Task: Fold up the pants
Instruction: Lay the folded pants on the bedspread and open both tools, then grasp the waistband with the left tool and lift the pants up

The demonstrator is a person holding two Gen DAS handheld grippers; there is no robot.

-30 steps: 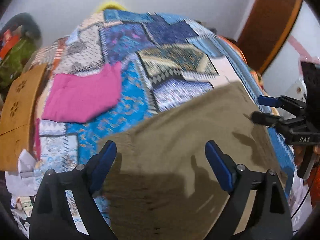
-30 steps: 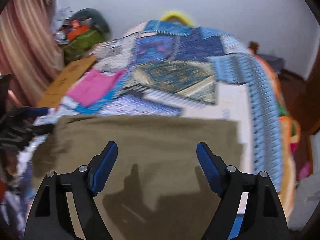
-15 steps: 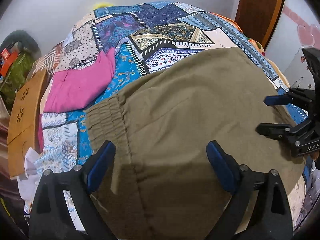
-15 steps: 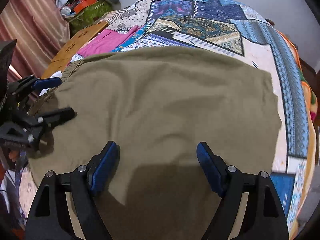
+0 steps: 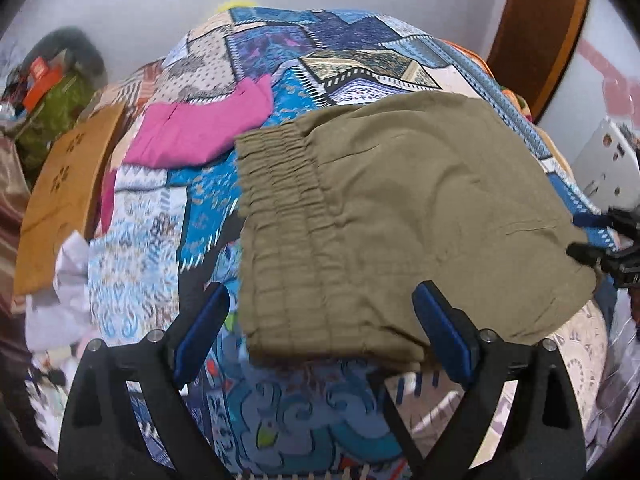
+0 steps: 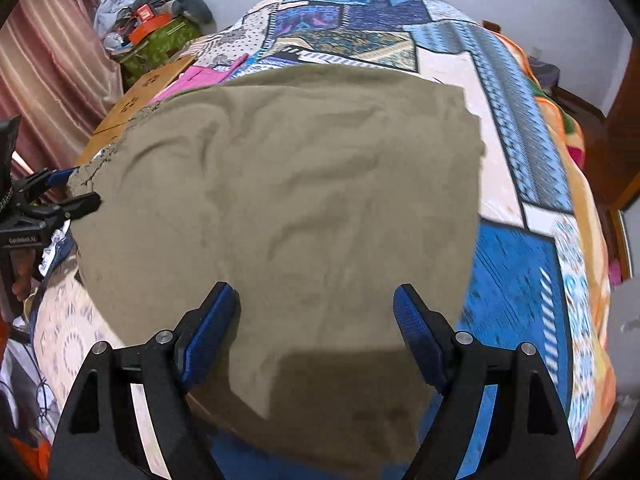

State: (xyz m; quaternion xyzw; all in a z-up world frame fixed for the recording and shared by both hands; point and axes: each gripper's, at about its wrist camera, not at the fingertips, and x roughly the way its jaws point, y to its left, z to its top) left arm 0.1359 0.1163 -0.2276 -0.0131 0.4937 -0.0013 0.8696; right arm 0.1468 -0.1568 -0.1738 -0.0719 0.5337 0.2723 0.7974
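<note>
The olive pants (image 5: pixel 400 220) lie folded flat on the patchwork bedspread (image 5: pixel 140 240), elastic waistband (image 5: pixel 280 200) toward the left. My left gripper (image 5: pixel 320 320) is open, hovering over the pants' near edge, holding nothing. My right gripper (image 6: pixel 316 328) is open above the pants (image 6: pixel 300 200), holding nothing. The right gripper shows at the right edge of the left wrist view (image 5: pixel 600 240), open beside the pants' right edge. The left gripper shows at the left edge of the right wrist view (image 6: pixel 68 192), open by the waistband corner.
A folded pink garment (image 5: pixel 200 128) lies on the bed beyond the waistband. A brown perforated board (image 5: pixel 64 192) leans at the bed's left side. A cluttered green bag (image 6: pixel 160 44) and a curtain (image 6: pixel 48 80) stand left; a wooden door (image 5: pixel 540 32) at the right.
The pants went from held up close to the cameras to lying flat on the bed. Both grippers pulled back toward the near edge; waistband now fully visible.
</note>
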